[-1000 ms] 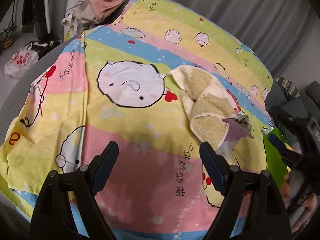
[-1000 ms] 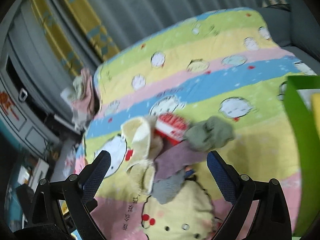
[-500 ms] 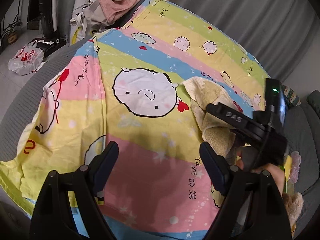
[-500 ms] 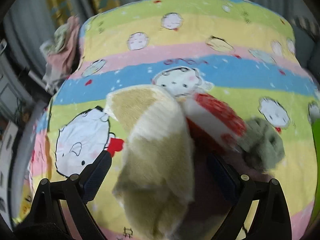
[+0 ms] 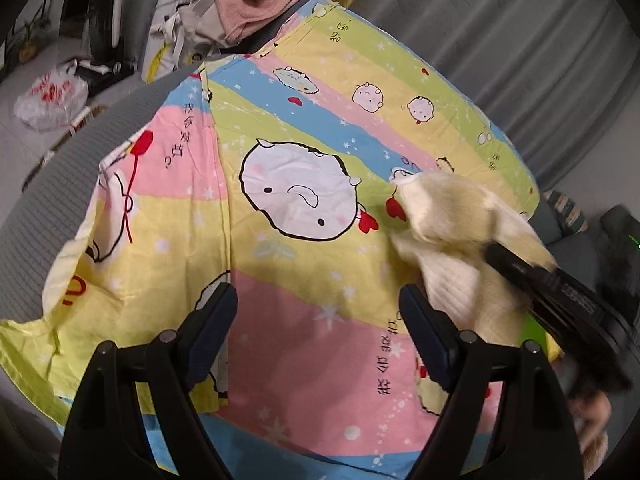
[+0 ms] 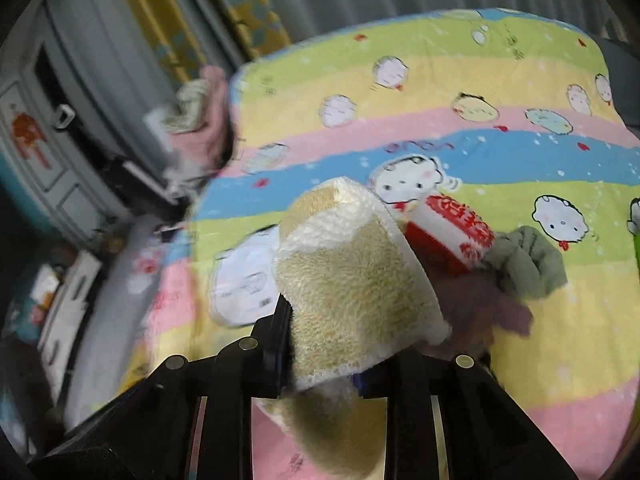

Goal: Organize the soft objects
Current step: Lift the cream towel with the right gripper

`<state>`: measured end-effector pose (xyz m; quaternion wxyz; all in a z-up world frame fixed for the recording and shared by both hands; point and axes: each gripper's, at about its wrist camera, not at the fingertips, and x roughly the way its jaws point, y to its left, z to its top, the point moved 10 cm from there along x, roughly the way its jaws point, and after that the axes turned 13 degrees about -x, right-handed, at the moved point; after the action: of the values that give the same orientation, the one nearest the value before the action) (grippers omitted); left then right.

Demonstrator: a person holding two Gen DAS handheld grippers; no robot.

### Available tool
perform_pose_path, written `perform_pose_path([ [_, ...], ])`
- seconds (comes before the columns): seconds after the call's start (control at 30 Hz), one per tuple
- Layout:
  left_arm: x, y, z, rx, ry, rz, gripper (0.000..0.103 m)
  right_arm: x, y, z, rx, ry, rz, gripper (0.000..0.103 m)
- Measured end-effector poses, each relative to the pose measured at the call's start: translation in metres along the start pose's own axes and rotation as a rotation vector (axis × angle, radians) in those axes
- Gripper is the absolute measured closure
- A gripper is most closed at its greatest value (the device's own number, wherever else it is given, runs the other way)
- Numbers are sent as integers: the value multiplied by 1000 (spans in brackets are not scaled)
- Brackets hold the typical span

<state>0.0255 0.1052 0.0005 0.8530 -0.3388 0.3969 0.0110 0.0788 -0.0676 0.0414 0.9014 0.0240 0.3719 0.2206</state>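
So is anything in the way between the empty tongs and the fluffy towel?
Nothing visible. The left tongs are open over bare bedsheet, and the cream towel hangs just to their right, already clamped in the right tongs.

A grey pleated curtain (image 5: 500, 40) hangs behind the bed, beside a yellow patterned drape (image 6: 240, 8). A striped cartoon-print sheet (image 5: 304, 292) covers the bed over a grey mattress edge (image 5: 48, 200). On the grey floor (image 5: 16, 148) lies a white plastic bag (image 5: 50, 98). A grey cabinet (image 6: 44, 152) stands at the left.
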Motion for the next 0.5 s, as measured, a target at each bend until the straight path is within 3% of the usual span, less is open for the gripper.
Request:
perform_pose_path([
  [0.23, -8, 3, -1, -44, 34, -59, 21, -65, 32, -39, -79, 37, 29, 77],
  [0.37, -10, -7, -10, -13, 59, -97, 21, -58, 29, -63, -117, 26, -36, 77],
  [0.5, -7, -16, -20, 20, 97, -126, 21, -33, 41, -93, -227, 67, -32, 77],
])
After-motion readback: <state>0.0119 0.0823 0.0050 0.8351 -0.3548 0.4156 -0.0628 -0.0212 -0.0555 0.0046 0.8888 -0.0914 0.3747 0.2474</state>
